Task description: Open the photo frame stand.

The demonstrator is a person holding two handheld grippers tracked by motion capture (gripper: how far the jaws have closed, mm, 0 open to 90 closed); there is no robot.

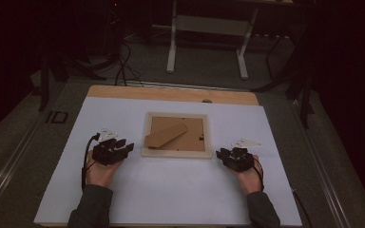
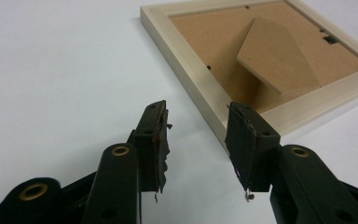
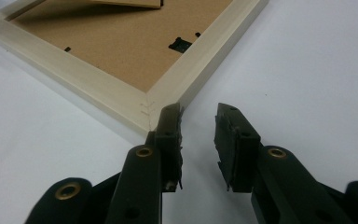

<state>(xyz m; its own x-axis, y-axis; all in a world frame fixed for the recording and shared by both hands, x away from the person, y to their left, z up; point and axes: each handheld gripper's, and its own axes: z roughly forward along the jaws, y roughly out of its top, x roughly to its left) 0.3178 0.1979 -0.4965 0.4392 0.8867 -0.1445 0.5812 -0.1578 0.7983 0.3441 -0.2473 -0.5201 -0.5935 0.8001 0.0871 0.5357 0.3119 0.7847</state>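
Two grippers sit low on a white table top [image 1: 171, 190], one at either side of a picture frame that lies face down between them. Farthest left is the left gripper [image 1: 122, 148], held in the person's left hand [image 1: 100, 171]; its black jaws stand apart with nothing between them but bare table. In the left gripper view the left gripper [image 2: 196, 126] points at the frame's near corner, and one jaw tip lies just in front of the pale wooden rail without pressing on it.

In the middle lies the picture frame [image 1: 176, 153], square to the table edge and resting flat. Its pale wooden border encloses a brown backing board [image 1: 190, 137], and on that board lies the fold-out stand [image 1: 165, 135], a lighter brown flap set at a slant. In the left gripper view the stand [image 2: 275, 60] lifts slightly off the board, casting a shadow under its lower edge. A small dark hanger clip [image 3: 181, 45] sits on the board near one rail.

At the right, the right gripper [image 1: 222, 154] is in the person's right hand [image 1: 248, 176]. Its jaws also stand apart and hold nothing; in the right gripper view the right gripper [image 3: 198, 116] is just beside the frame's mitred corner [image 3: 145, 109], with white table showing through the gap.
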